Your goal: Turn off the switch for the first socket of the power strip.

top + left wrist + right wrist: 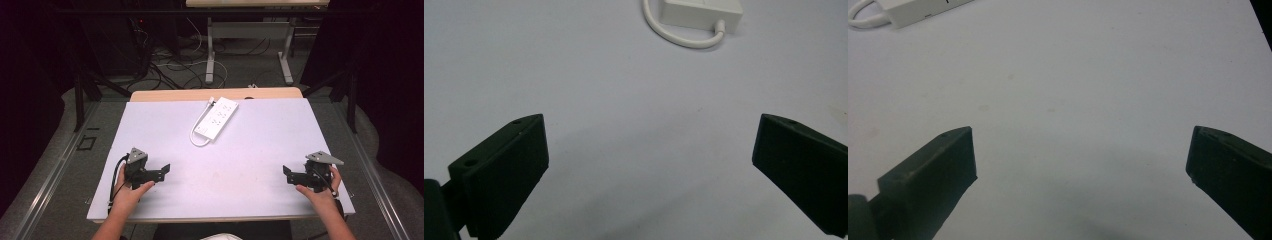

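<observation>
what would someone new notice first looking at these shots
The white power strip with its looped white cord lies alone at the far middle of the pale table. Nearer the person, the left gripper and right gripper rest at either side, jaws wide open with nothing between them, both pointing inward.

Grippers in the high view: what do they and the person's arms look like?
Both the left gripper and right gripper are black, each topped by a grey three-cornered plate, with blocky matte jaws and a black trailing cable. The forearms are bare, no sleeves showing.
</observation>
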`<state>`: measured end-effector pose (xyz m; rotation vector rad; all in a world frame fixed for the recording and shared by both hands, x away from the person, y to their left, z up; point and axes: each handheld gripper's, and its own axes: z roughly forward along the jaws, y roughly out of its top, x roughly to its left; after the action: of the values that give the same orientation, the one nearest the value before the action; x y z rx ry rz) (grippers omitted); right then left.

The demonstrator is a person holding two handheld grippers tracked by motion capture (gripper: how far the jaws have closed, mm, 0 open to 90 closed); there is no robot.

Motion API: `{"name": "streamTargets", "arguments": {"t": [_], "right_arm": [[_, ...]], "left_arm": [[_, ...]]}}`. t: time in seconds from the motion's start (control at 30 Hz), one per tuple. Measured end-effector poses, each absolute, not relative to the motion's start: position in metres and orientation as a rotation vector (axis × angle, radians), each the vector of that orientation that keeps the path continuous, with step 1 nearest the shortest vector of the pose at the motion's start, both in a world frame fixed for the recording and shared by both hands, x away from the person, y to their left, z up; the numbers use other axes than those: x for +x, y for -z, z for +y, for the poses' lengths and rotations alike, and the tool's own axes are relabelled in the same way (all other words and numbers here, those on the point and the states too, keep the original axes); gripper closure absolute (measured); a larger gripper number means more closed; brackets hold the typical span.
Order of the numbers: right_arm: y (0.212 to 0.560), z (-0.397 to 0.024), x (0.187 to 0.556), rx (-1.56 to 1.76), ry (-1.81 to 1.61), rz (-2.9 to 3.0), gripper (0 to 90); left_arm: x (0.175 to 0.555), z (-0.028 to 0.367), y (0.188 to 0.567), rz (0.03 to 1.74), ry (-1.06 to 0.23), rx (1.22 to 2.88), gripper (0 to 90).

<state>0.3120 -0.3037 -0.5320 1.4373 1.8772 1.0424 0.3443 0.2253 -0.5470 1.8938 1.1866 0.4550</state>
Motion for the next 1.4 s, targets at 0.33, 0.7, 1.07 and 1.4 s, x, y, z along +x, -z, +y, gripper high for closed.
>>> {"name": "streamTargets", "arguments": {"t": [0.33,0.7,1.07,1.4], "right_arm": [[0.532,-0.301,0.31,1.423,-1.033,1.871,0.0],[0.533,-0.287,0.31,1.388,-1.031,1.895,0.2],[0.533,-0.274,0.312,1.353,-1.041,1.931,4.3],[0.53,-0.269,0.317,1.378,-1.058,1.936,11.9]], "left_arm": [[0.342,0.225,0.546,1.167,-0.47,1.896,1.3],[0.344,0.223,0.547,1.172,-0.471,1.889,1.6],[0.342,0.224,0.546,1.185,-0.478,1.879,2.5],[0.343,0.225,0.546,1.214,-0.474,1.858,3.7]]}}
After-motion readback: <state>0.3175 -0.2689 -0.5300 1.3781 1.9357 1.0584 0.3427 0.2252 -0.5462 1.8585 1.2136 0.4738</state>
